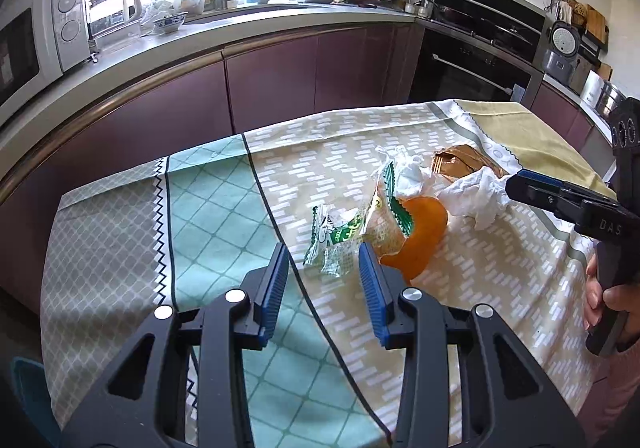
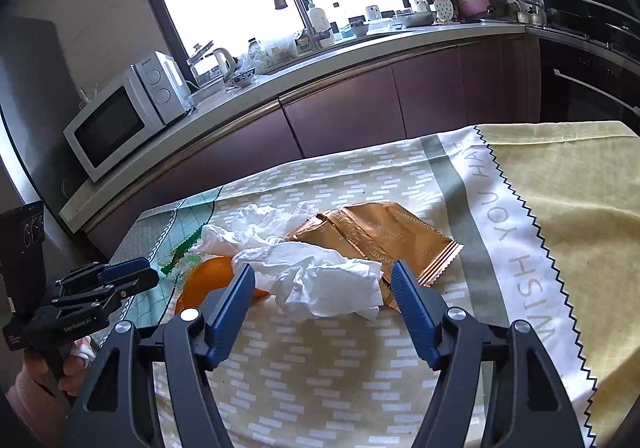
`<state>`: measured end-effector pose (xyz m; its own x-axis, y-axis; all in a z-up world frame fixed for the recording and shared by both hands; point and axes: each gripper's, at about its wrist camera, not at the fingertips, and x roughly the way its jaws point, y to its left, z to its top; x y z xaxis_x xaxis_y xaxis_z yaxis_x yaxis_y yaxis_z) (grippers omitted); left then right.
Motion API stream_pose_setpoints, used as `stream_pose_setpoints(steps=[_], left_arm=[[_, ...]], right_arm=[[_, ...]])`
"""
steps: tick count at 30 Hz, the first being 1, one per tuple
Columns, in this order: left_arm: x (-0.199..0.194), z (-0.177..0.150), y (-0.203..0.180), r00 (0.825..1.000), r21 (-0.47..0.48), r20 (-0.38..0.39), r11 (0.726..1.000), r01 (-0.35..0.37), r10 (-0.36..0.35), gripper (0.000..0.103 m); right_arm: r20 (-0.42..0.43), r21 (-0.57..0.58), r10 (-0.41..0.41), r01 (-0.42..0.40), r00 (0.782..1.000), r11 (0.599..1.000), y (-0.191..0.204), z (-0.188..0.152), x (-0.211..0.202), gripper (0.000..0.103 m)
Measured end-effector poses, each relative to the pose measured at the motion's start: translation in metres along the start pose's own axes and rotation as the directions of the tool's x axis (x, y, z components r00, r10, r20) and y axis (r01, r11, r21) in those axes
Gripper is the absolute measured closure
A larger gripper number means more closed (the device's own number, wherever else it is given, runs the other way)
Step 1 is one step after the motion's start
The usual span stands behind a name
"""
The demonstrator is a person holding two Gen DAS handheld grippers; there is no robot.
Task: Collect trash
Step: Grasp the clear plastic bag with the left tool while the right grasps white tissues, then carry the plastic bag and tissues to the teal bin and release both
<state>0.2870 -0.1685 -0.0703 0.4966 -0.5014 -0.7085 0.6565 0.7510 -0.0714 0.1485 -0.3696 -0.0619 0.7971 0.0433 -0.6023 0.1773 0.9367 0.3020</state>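
Observation:
Trash lies on the patterned tablecloth [image 1: 224, 208]: a green and clear plastic wrapper [image 1: 334, 236], an orange peel [image 1: 424, 236], two crumpled white tissues [image 1: 476, 200] [image 1: 408, 172] and a gold foil wrapper [image 1: 460, 160]. My left gripper [image 1: 324, 268] is open, its jaws just short of the green wrapper. My right gripper [image 2: 324, 280] is open, its jaws on either side of the nearer tissue [image 2: 328, 280]. The foil wrapper [image 2: 380, 236] lies behind that tissue, and the orange peel [image 2: 204, 284] lies to the left. The right gripper also shows in the left wrist view [image 1: 516, 184].
A kitchen counter [image 1: 260, 20] with a microwave [image 1: 36, 44], kettle and sink runs behind the table. An oven [image 1: 480, 60] stands at the right. The table's far edge [image 1: 320, 116] faces purple cabinets. The left gripper shows at the left of the right wrist view [image 2: 132, 272].

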Motion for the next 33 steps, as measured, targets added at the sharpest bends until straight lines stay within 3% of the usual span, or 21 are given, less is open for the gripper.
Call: stream_pose_setpoints(steps=[5,7,10,15,17,33], left_arm=[[0.017,0.004,-0.006,1.0,0.01,-0.019,1.0,0.008,-0.008,0.071],[0.02,0.003,-0.005,1.0,0.01,-0.027,1.0,0.014,-0.014,0.083],[0.023,0.001,-0.007,1.0,0.029,-0.031,1.0,0.0,0.001,0.099],[0.016,-0.002,-0.009,1.0,0.04,-0.01,0.999,-0.005,0.006,0.102],[0.01,-0.003,-0.009,1.0,0.035,0.0,0.999,-0.004,0.004,0.102],[-0.078,-0.03,0.015,0.994,-0.032,0.104,0.999,-0.027,0.03,0.102]], right_arm=[[-0.037,-0.016,0.005,-0.006,0.999,1.0,0.002,0.0,0.011,0.035],[-0.041,-0.014,0.008,-0.009,0.999,1.0,0.002,-0.002,0.012,0.04],[-0.056,-0.001,0.021,-0.021,0.998,1.0,-0.001,-0.004,0.015,0.061],[-0.063,0.01,0.045,-0.044,0.997,0.999,-0.002,-0.01,0.011,0.089],[-0.053,0.013,0.058,-0.058,0.997,0.998,-0.002,-0.011,0.006,0.094],[0.04,0.018,0.165,-0.166,0.985,0.986,0.013,-0.018,-0.053,0.098]])
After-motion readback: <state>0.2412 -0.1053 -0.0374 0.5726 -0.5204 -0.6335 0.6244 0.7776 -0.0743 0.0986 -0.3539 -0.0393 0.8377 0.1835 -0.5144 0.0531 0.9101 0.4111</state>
